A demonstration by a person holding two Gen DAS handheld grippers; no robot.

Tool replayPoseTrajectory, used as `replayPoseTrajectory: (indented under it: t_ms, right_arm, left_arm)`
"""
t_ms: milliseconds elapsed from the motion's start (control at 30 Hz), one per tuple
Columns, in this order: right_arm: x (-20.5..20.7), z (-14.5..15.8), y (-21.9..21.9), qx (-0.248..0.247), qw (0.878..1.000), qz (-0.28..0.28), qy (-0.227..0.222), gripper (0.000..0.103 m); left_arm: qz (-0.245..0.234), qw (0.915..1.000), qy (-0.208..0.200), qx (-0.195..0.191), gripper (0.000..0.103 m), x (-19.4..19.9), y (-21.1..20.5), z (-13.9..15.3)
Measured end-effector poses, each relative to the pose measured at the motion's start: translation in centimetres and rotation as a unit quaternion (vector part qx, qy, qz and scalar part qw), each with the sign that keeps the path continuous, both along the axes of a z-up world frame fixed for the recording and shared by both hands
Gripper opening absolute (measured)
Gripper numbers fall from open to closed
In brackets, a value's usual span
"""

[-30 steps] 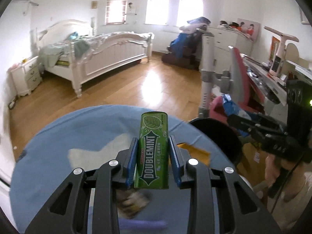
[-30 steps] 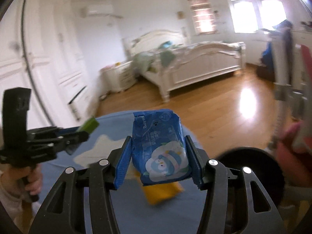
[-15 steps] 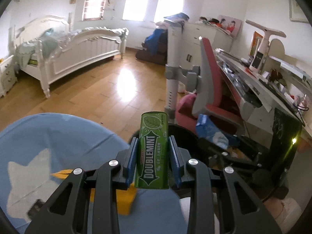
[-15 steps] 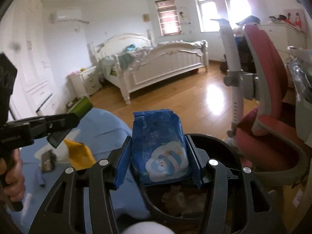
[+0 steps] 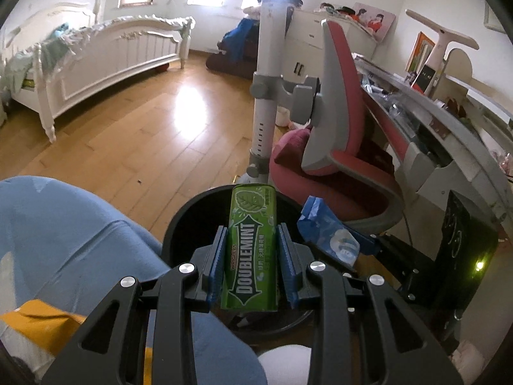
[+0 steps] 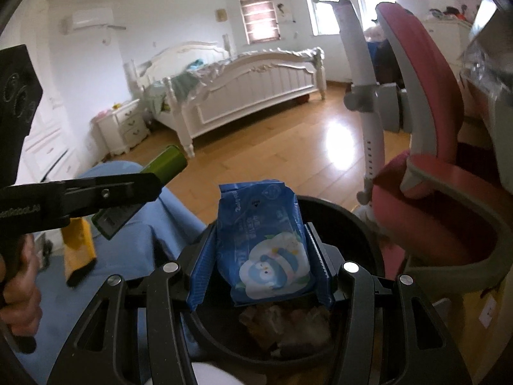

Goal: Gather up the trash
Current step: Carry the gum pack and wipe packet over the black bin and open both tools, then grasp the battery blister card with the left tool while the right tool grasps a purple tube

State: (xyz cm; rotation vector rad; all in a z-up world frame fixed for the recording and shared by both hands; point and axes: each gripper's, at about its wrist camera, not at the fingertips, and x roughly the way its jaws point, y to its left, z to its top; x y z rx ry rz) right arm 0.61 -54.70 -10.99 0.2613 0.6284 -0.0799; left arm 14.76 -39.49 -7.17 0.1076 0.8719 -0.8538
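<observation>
Bedroom floor, black bin [image 5: 179, 224] now framed below both grippers, blue rug [image 5: 64, 224] swung aside. Gum tin [image 5: 251, 250] clamped in left gripper [image 5: 251, 266], wipes pack [image 6: 263, 250] clamped in right gripper [image 6: 261, 263]. Both carried over bin; release judged next.

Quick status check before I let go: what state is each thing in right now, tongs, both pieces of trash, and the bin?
Left tongs: shut on the green gum tin.
Green gum tin: held upright, over the bin's mouth.
Right tongs: shut on the blue wipes pack.
Blue wipes pack: gripped by its sides, above the bin.
Black bin: open, crumpled trash already inside.
Yellow packet: lying uncollected on the blue cloth.
</observation>
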Motion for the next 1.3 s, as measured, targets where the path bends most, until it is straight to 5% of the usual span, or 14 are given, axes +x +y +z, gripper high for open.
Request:
replayPoseTrajectory:
  t_ms: [500,633,767,1100,1233,1300]
  right_arm:
    - [1.8,-2.5,-2.9,0.032,0.999,-0.008,0.025,0.055]
    - [1.8,-2.5,-3.2,0.037,0.999,-0.012,0.025,0.068]
    - [1.8,-2.2,-3.3,0.036,0.999,-0.012,0.025,0.068]
    - [1.3,-0.3,-0.5,0.033,0.999,0.013,0.018,0.068]
    - [1.5,1.0,2.5,0.03,0.998,0.046,0.015,0.068]
    - [1.5,1.7,4.1,0.028,0.997,0.065,0.013,0.069]
  left_arm:
    - [-0.012,0.9994,0.025,0.02,0.032,1.4,-2.7,-2.7]
    - [0.0,0.9992,0.026,0.029,0.034,1.8,-2.6,-2.6]
    - [0.011,0.9996,0.017,0.022,0.059,1.7,-1.7,-1.6]
    - [0.028,0.9995,-0.004,0.01,0.059,0.1,3.7,1.6]
    - [0.057,0.9981,-0.018,0.014,0.081,-0.4,8.3,2.8]
    - [0.071,0.997,-0.026,0.016,0.081,-0.7,11.1,3.4]
